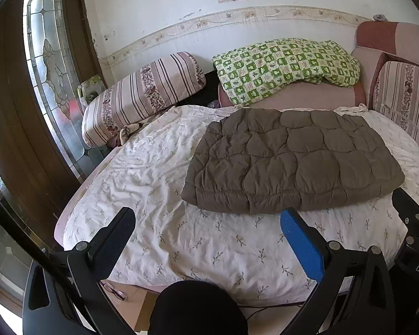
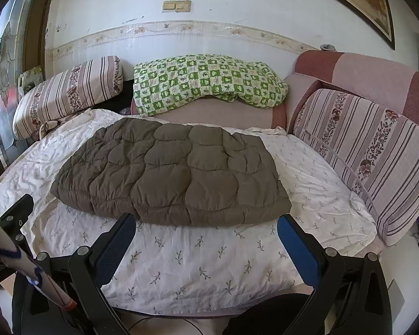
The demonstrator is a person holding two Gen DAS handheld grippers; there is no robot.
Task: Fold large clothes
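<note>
Garment: brown quilted coat lies folded flat on the bed sheet, toward the far half.
Near edge: its stitched hem runs just beyond both sets of fingertips, not touching them.
Left gripper: jaws spread wide, nothing between them (blue pad on one finger).
Right gripper: likewise wide apart, holding nothing.
Open room: bare sheet in front of the coat and to its left.
Right side: striped cushion stands close by the coat's right edge.
Far side: green checked blanket behind the coat.
</note>
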